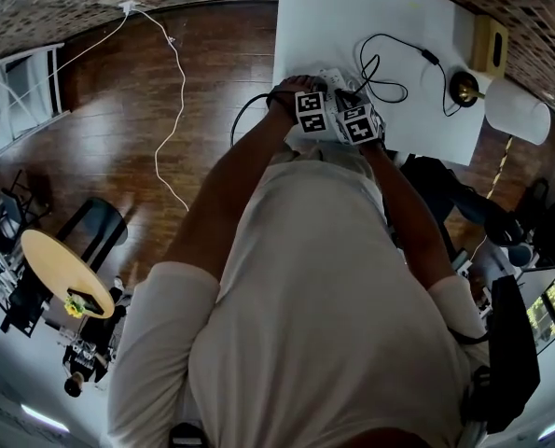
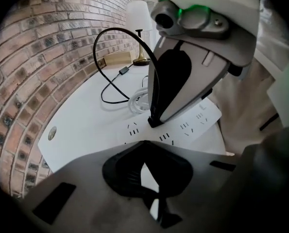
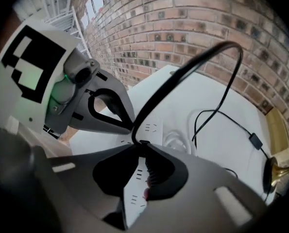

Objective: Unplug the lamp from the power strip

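While the right tool (image 3: 140,142) was clamped on the black plug (image 2: 154,120), the plug sat at the face of the white power strip (image 2: 188,126). Whether its pins had lifted at all could not be told. Left tool (image 2: 145,142): jaws together, nothing between them, tips at the near edge of the strip, apparently bracing it against the tabletop (image 1: 352,17).

Risks, as judged:
- Strip looked light and lay loose. If the brace slipped off its edge, the strip would likely rise with the plug instead of letting go.
- Plug body was small and the cable (image 2: 120,29) left it right at the pads. A pull off the socket's axis could bind or bend the pins. Pads sliding onto the cable would put the strain on the cord.
- Cable arched high over the right tool and lay in loose loops beyond. A sharp pull could drag the slack and tug the lamp (image 2: 138,16), which stood at the far end of the tabletop by the brick wall (image 2: 32,72).

Appearance: plug black, matte, mostly hidden by the pads. Cable thin, black, springy, with an inline switch (image 2: 124,71) partway along. Lamp upright: white shade, slim stem, brass base. Strip long, white, with empty sockets on either side of the plug.
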